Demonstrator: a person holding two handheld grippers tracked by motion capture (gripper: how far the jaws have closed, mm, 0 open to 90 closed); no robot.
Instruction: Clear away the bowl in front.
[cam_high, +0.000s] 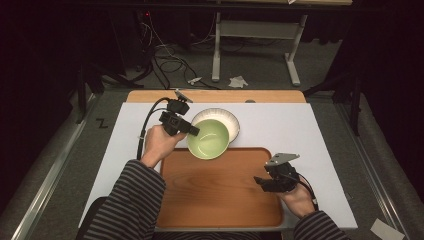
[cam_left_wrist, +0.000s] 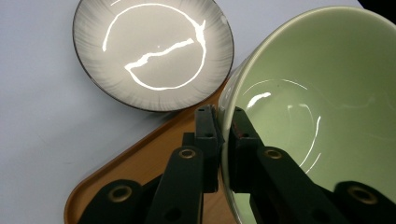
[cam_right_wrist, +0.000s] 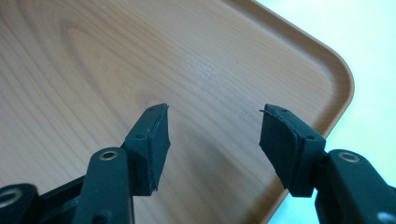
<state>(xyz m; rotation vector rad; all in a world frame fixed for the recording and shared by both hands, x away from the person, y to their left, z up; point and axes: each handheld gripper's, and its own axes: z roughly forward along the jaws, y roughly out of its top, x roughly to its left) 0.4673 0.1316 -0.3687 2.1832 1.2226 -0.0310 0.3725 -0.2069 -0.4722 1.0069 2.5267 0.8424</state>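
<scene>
The left tool (cam_left_wrist: 225, 140) clenches the rim of the green bowl (cam_left_wrist: 317, 116), one pad inside and one outside, tilting it over the wooden tray's (cam_high: 220, 192) far edge beside the grey plate (cam_left_wrist: 154, 53). The right tool (cam_right_wrist: 212, 140) hovers released above the tray, ready to help.

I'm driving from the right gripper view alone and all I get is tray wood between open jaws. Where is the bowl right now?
Observer: The green bowl is held by the left gripper, over the far edge of the tray.
Operator: Is it gripped properly?
Observer: The left gripper view shows one finger outside the rim and one inside, clamped on the wall, with the bowl tilted.
Operator: Anything near it?
Observer: A grey plate sits on the white mat just beyond the tray, partly behind the bowl in the high view.
Operator: And my gripper?
Observer: The right gripper hangs over the tray's right side, apart from the bowl.
</scene>
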